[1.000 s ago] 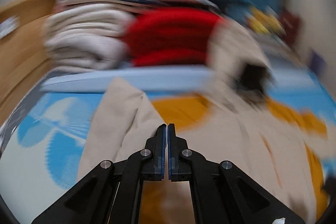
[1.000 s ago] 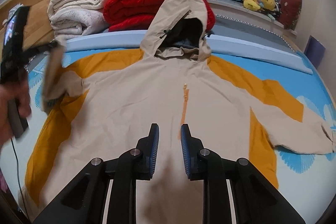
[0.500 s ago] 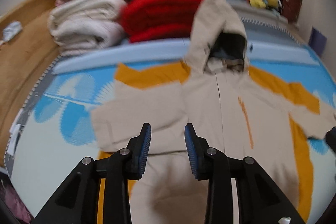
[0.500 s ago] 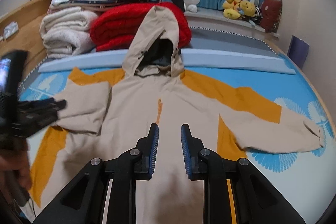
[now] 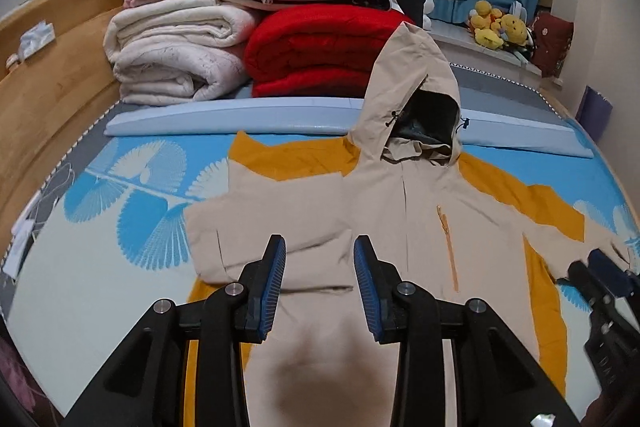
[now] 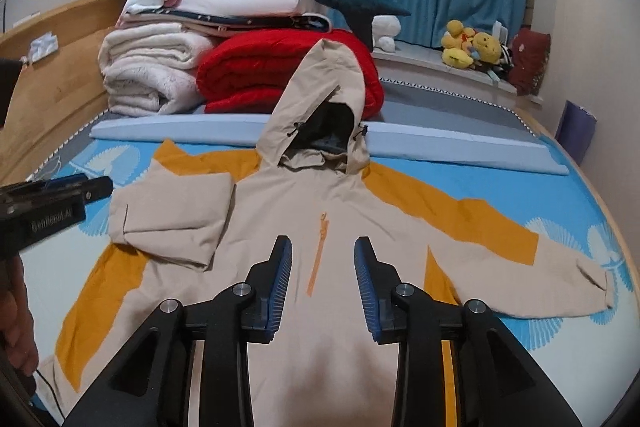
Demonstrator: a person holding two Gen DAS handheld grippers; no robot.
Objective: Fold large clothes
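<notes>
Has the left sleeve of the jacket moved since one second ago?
Yes. The left sleeve was held up at the jacket's left edge; now it lies folded inward on the chest, nearer the orange zipper.

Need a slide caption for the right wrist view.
Right gripper, jaws opening and empty, above a beige-and-orange hooded jacket on the bed, one sleeve folded in, the other sleeve outstretched.

A beige hooded jacket (image 6: pixel 352 227) with mustard-yellow panels lies front up and flat on the bed (image 6: pixel 580 195). Its hood (image 6: pixel 320 95) points toward the headboard end. One sleeve (image 6: pixel 176 215) is folded inward over the chest side; the other sleeve (image 6: pixel 520 267) stretches out, its cuff seemingly turned up slightly.
</notes>
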